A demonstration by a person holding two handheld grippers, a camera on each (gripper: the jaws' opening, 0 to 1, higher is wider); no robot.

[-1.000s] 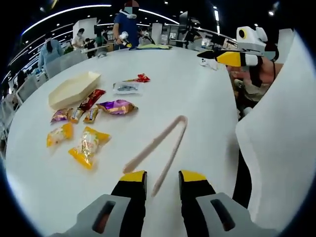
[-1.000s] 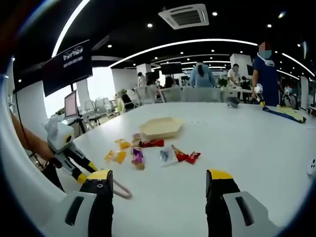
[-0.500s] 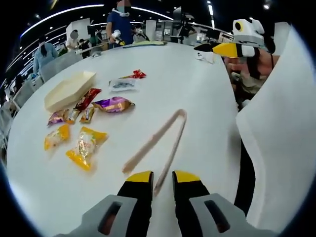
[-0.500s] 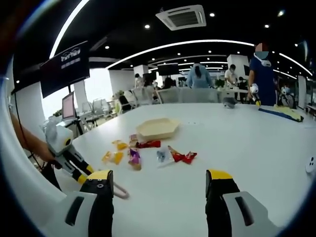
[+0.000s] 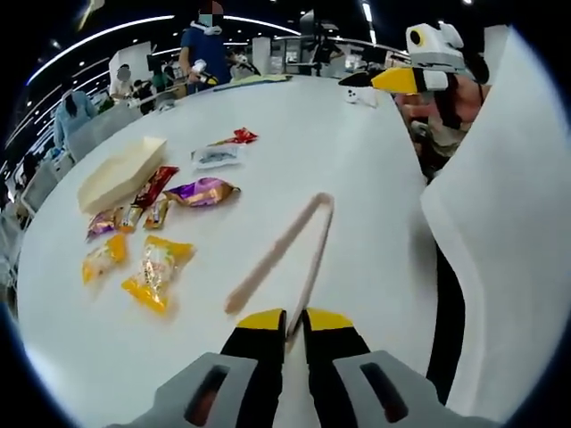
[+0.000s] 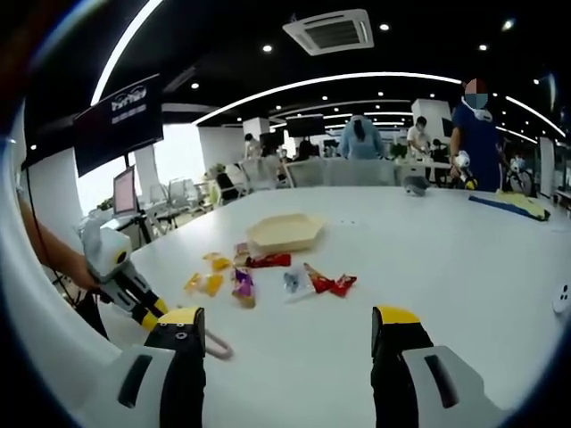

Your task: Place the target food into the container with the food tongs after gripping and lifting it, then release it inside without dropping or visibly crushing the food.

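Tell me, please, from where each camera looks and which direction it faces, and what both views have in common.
Left gripper view: rides low over the white table, looking along its nearly closed jaws at the tongs, with the snack packets and the tray beyond; the right gripper shows at upper right.
Right gripper view: held higher at the table edge, jaws wide apart, facing across the table to the tray; the left gripper and a forearm show at left.
Shared: table, tray, packets, tongs.

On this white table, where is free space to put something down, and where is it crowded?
The white table is bare right of the red snack packets, out to its far edge. It is also bare between the tongs and the yellow snack packet. The crowded part is the snack packets beside the beige container.
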